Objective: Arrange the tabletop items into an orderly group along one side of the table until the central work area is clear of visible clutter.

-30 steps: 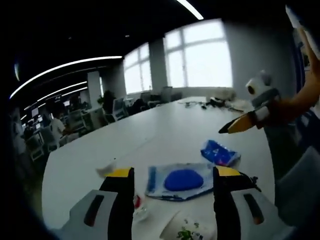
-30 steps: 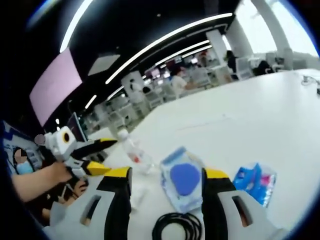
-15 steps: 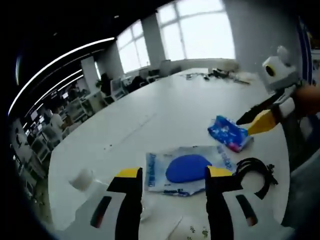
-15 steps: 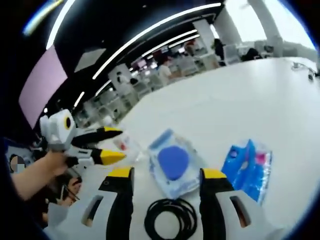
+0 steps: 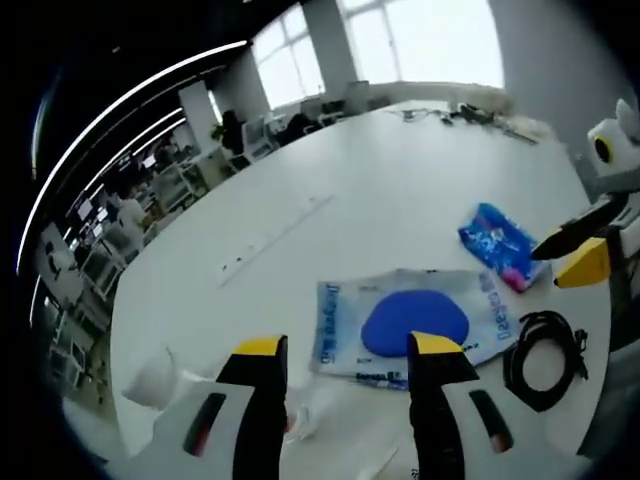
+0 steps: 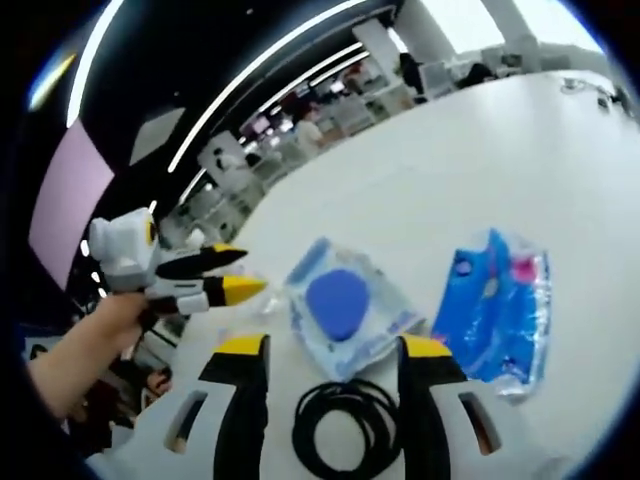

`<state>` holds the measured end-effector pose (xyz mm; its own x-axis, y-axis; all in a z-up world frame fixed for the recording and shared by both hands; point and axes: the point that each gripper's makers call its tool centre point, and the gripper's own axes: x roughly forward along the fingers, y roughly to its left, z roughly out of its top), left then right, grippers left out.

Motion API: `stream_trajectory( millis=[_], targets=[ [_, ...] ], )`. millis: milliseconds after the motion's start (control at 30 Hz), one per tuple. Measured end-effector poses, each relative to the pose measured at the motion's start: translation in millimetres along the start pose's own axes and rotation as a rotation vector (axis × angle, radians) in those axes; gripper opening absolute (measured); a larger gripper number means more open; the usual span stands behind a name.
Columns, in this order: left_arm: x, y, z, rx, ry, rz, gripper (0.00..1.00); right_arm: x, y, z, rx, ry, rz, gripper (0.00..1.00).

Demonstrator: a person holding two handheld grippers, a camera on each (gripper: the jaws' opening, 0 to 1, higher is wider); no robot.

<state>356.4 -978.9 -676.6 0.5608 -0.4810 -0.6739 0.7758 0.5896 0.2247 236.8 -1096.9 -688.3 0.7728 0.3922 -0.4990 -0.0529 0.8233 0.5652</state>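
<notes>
On the white surface (image 5: pixel 330 210), near its edge closest to the person, a clear pouch with a blue oval pad (image 5: pixel 413 320) lay flat, a blue printed packet (image 5: pixel 497 243) sat just beside it toward the far side, a coiled black cable (image 5: pixel 545 345) lay apart from both at the near edge, and a clear plastic bottle (image 5: pixel 160 375) rested by the left tool. The left tool (image 5: pixel 342 350) hovered with its jaws spread wide and holding nothing, the pouch's near edge showing between the tips. The right tool (image 6: pixel 327 345) was likewise wide open and empty above the cable (image 6: pixel 345 425), with the pouch (image 6: pixel 340 305) and the packet (image 6: pixel 497 305) just past its tips.
</notes>
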Motion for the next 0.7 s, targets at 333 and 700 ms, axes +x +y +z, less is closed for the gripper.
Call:
stream_trajectory(
  millis=[333, 700],
  targets=[
    [23.8, 3.3, -0.1, -0.015, 0.06, 0.034, 0.4, 8.7, -3.1, -15.7, 0.071, 0.041, -0.004, 0.46],
    [48.9, 8.5, -7.7, -0.058, 0.162, 0.052, 0.41, 21.1, -11.2, -18.9, 0.169, 0.038, -0.016, 0.45]
  ],
)
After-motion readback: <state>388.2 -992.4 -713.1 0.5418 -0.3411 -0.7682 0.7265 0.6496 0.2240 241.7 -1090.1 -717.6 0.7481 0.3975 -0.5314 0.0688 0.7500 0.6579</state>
